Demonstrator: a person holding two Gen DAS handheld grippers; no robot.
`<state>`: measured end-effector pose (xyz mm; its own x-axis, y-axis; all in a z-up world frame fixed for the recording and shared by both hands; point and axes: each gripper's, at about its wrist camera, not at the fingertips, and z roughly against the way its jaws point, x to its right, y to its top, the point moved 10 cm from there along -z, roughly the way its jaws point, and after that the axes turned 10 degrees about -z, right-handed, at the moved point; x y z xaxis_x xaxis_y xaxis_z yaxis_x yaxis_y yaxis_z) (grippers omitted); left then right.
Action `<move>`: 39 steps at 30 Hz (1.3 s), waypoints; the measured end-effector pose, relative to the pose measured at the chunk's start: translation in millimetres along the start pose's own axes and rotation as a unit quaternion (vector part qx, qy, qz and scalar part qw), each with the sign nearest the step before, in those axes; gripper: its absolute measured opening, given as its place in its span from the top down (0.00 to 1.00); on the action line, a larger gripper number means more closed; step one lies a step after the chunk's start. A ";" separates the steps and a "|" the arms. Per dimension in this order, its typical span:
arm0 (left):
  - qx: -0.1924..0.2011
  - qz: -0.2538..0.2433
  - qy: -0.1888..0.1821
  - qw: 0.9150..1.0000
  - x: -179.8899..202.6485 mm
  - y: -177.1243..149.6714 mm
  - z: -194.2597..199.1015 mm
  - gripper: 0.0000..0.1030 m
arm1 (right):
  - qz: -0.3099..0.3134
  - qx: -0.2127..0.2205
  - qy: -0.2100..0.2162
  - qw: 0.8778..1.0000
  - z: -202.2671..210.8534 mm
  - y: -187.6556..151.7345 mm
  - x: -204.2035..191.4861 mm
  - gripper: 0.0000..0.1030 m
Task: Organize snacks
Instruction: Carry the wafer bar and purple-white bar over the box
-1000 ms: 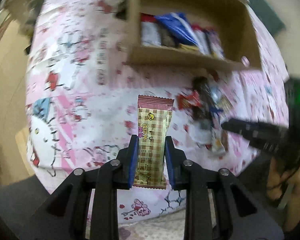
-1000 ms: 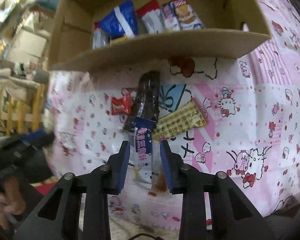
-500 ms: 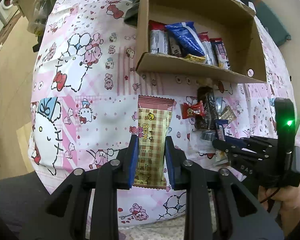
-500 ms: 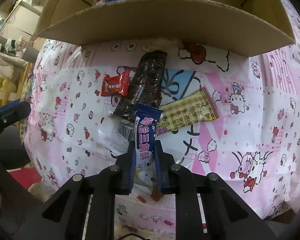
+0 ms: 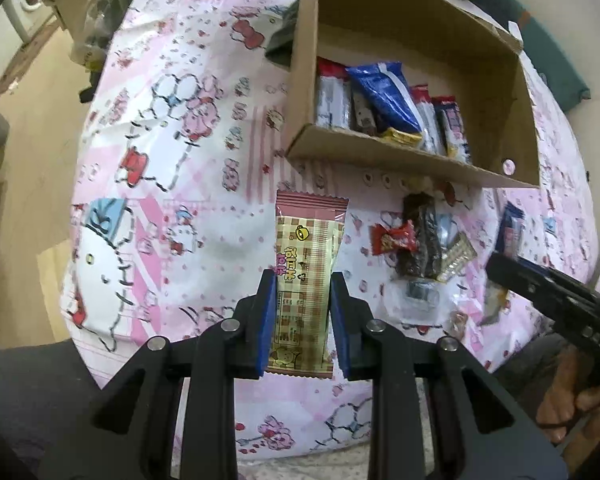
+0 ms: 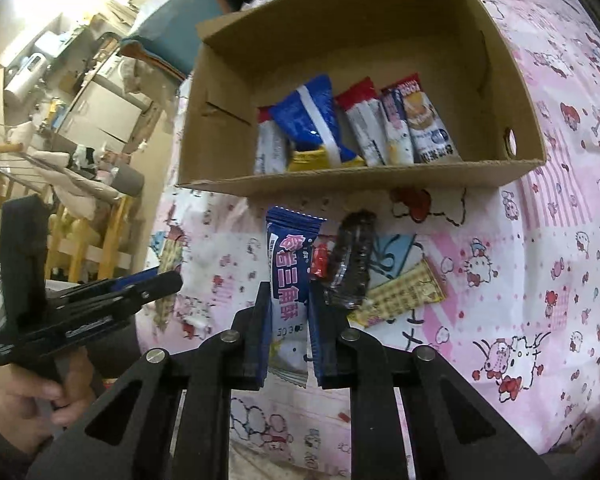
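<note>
My left gripper (image 5: 303, 300) is shut on a tan checked snack packet with a pink top (image 5: 306, 264), held above the table. My right gripper (image 6: 288, 320) is shut on a blue and white snack packet (image 6: 290, 276), lifted off the table. A cardboard box (image 5: 404, 164) stands beyond both and holds several snack packets (image 6: 356, 128) in a row. Loose on the cloth before the box lie a dark chocolate packet (image 6: 350, 264), a small red candy (image 5: 394, 238) and a tan checked wafer packet (image 6: 404, 294).
The table has a pink cartoon-cat cloth (image 5: 160, 160). The right gripper shows in the left wrist view (image 5: 548, 292), and the left gripper in the right wrist view (image 6: 84, 312). A clear wrapper (image 5: 420, 292) lies by the pile. Room clutter stands beyond the table's left edge.
My right gripper closed on the blue and white packet and lifted it off the pile. My left gripper kept its tan packet and moved slightly nearer the box.
</note>
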<state>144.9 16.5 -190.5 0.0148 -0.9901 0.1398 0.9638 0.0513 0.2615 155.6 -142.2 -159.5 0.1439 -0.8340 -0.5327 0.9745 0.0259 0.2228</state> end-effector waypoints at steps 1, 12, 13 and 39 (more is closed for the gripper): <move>0.006 0.000 0.007 1.000 -1.8 0.9 1.8 0.79 | 0.000 0.003 0.004 1.000 2.6 0.8 -1.5 0.83; 0.069 -0.023 0.036 0.997 -0.9 12.7 37.6 0.79 | -0.013 0.068 0.083 0.994 43.3 20.0 -21.3 0.83; 0.076 -0.023 0.039 0.996 -0.4 14.7 42.7 0.79 | -0.012 0.075 0.091 0.993 48.1 22.5 -23.6 0.83; 0.144 -0.084 0.043 0.985 26.1 107.7 87.5 0.79 | -0.127 0.167 0.131 0.969 109.2 82.5 21.7 0.83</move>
<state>225.8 7.7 -75.1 -0.1045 -0.9945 -0.0067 0.8393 -0.0918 0.5358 220.4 -218.4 -63.6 -0.0110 -0.6199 -0.7846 0.8802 -0.3783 0.2866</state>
